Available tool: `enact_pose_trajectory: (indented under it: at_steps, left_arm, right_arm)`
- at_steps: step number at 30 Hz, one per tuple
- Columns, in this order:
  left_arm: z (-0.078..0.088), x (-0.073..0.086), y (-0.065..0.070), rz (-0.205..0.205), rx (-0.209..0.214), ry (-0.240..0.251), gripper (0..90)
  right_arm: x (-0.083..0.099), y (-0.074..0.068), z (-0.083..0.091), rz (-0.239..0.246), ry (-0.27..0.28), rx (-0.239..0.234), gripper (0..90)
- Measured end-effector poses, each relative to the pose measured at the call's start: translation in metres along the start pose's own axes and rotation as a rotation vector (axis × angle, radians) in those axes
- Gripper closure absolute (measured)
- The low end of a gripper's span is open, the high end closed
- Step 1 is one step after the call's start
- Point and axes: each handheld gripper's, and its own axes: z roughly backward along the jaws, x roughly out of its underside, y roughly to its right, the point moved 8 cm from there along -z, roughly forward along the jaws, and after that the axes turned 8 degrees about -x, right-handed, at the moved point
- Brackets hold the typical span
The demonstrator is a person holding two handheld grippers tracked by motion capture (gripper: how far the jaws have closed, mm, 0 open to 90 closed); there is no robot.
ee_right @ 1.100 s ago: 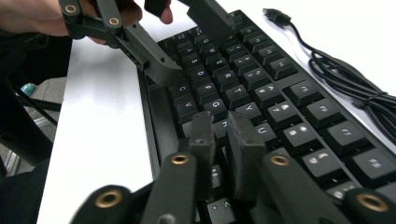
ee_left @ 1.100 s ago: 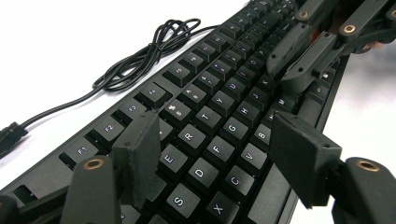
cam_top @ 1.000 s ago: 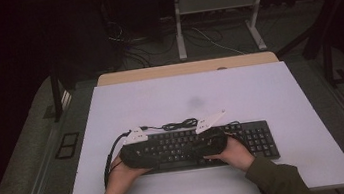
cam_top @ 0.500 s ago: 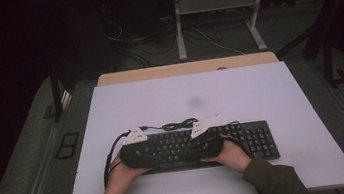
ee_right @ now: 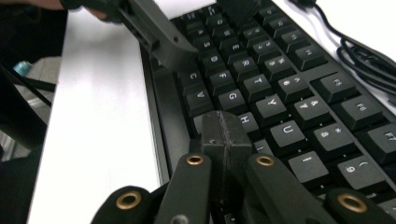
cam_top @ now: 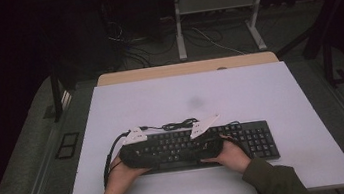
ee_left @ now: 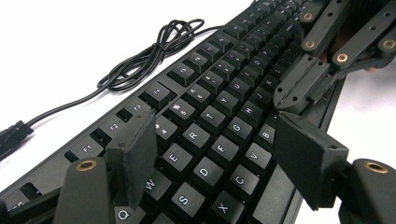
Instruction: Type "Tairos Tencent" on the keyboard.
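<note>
A black keyboard (cam_top: 256,139) lies on the white table (cam_top: 209,92), near its front edge. Both grippers hover low over the keys and point at each other. My left gripper (cam_top: 170,152) (ee_left: 219,149) stands open, with one pad (ee_left: 135,144) above the number row and the other (ee_left: 308,161) at the front edge by the B key; nothing is clamped between them. My right gripper (cam_top: 192,150) (ee_right: 225,135) is shut with nothing in it, its tip just over the keys around H and B. The right gripper (ee_left: 299,88) nearly meets the left one's front pad.
The keyboard's black cable (cam_top: 178,124) (ee_left: 149,56) lies bundled on the table just behind the keys. A wooden strip (cam_top: 186,68) edges the table's far side. Table legs (cam_top: 180,30) and floor cables stand beyond it.
</note>
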Motion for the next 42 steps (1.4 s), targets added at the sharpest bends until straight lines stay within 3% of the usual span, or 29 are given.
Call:
enact_pose_trajectory:
  at_steps: [14, 26, 35, 42]
  left_arm:
    - [0.001, 0.0, -0.001, 0.001, -0.005, 0.002, 30.0]
    - [0.002, 0.0, -0.001, 0.0, 0.002, 0.002, 34.7]
    - [0.004, 0.001, 0.001, -0.007, 0.017, -0.01, 45.9]
    - [0.007, 0.002, 0.006, -0.022, 0.059, -0.029, 70.2]
  right_arm:
    - [-0.005, -0.001, 0.007, 0.002, 0.023, -0.004, 87.3]
    - [-0.007, 0.007, 0.018, -0.042, 0.075, 0.019, 61.5]
    - [-0.007, 0.014, 0.026, -0.052, 0.101, 0.05, 45.1]
    - [-0.006, 0.02, 0.032, -0.07, 0.118, 0.077, 33.3]
